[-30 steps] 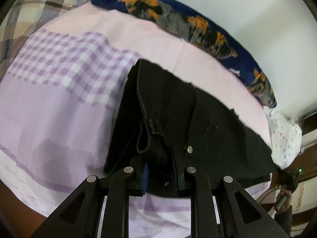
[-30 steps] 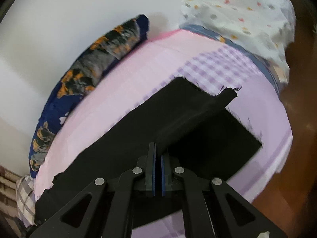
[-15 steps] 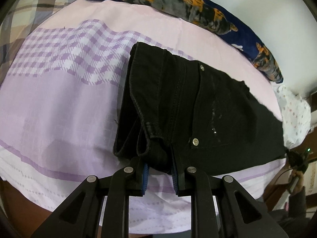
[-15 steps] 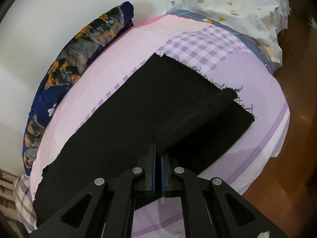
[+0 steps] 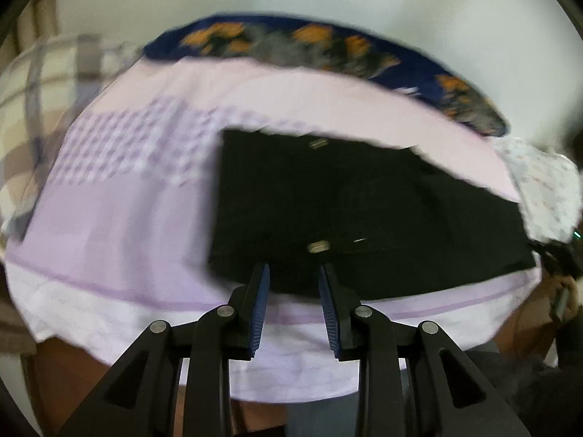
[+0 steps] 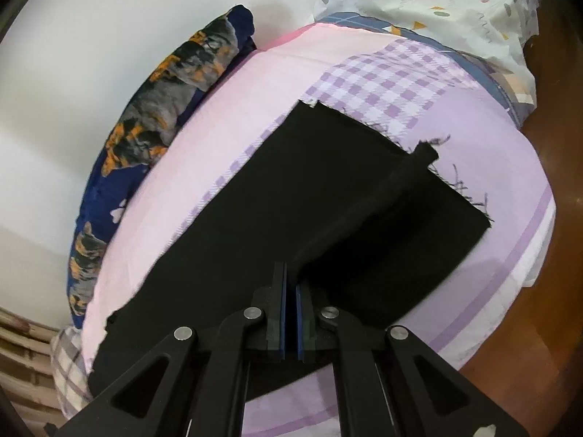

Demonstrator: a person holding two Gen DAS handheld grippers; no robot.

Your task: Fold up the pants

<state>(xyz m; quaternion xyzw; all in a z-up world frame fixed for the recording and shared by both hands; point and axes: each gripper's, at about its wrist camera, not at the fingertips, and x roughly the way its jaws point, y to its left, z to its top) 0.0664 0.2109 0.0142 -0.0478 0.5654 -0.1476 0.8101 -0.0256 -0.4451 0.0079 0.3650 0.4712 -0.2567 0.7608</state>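
**Waist end let go, leg end still pinched**

The black pants [image 5: 364,211] lie lengthwise on the bed [image 5: 109,218], folded leg on leg, waist toward the left hand and frayed hems toward the right. That layout suits a fold end to end.

The left gripper [image 5: 294,273] has its blue pads apart, and its jaws have just been opening. No cloth sits between them; the waist edge lies flat on the sheet just beyond the tips. My reading is that this end has been set down where it should stay.

The right gripper [image 6: 290,273] has its pads together on a raised ridge of the pants, a tented fold that runs from the jaws out to the hem corner. Holding that edge up probably keeps the top leg in hand for lining up or carrying over.

The left view, blurred, shows the waist, a rivet and a label, and far at its right edge a hand; it hides the pinch. The right view is sharp and shows the pinch, the hem threads and a dotted white quilt [image 6: 437,0], but not the waist. Both show the dark pillow [image 6: 153,116] along the wall.
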